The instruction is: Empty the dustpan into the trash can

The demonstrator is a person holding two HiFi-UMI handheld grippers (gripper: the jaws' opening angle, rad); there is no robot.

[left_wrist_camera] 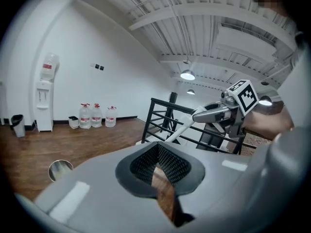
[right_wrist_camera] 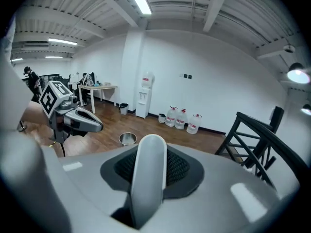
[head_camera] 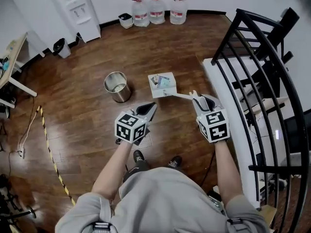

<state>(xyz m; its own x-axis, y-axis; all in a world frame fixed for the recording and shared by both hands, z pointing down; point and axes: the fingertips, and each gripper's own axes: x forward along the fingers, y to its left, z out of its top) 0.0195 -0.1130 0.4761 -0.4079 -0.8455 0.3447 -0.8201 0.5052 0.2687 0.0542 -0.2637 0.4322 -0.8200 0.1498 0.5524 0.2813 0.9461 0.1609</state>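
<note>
We've got our right gripper [head_camera: 199,99] clamped on the long handle of the white square plastic dustpan [head_camera: 163,86] — the pan is just right of the shiny round metal trash can [head_camera: 117,87], not over it. Our left gripper [head_camera: 150,108] is pinched shut, empty.

White dustpan [head_camera: 164,92] holding litter, near upright open steel trash can [head_camera: 119,94]
</note>
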